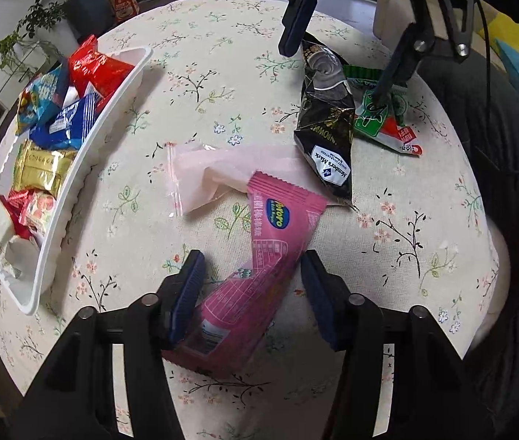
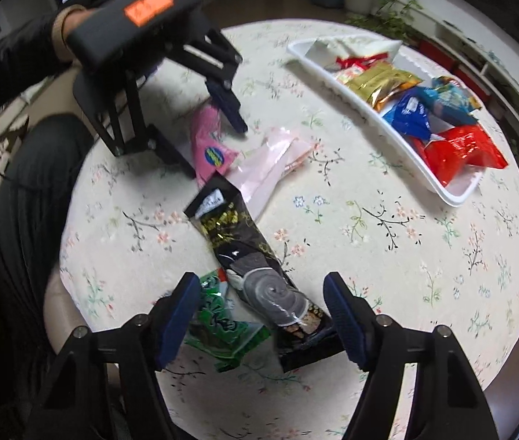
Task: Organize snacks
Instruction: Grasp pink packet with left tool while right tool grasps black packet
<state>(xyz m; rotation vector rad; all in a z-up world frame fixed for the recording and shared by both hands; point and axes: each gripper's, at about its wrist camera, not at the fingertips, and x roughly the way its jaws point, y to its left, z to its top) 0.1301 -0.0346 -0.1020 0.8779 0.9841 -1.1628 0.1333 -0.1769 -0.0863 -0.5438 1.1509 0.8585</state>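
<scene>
Pink and glossy, the long snack packet [image 1: 259,267] lies flat on the floral cloth of the round desk [image 1: 387,256], near the edge where the person sits, and the left gripper [image 1: 252,293] stands over its near end with one of its fingers [image 1: 189,293] on either side. The left finger seems to touch the wrapper while the right one shows a sliver of cloth beside it, so I would call the fingers narrowed around the packet rather than clamped on it. Its long axis runs away from that gripper, tilting a little to the right, the logo end farthest off and resting on a pale pink zip bag [image 1: 204,176] that lies crosswise toward the desk's middle. Straddling the packet across its width looks sensible, since the short way is what fits between the fingers. Further along the same near edge, the right gripper [image 2: 263,322] hangs over a black packet [image 2: 255,267] with a grey swirl, its fingers moderately wide and not pressing, with the black packet's near end between them and a green packet [image 2: 222,333] tucked by the left finger. That black packet's long axis points toward the pink one, label end nearly touching it. Beyond, along the far edge, a white tray [image 2: 453,194] already holds gold, blue and red packets side by side, which I take to be where these loose ones belong.
</scene>
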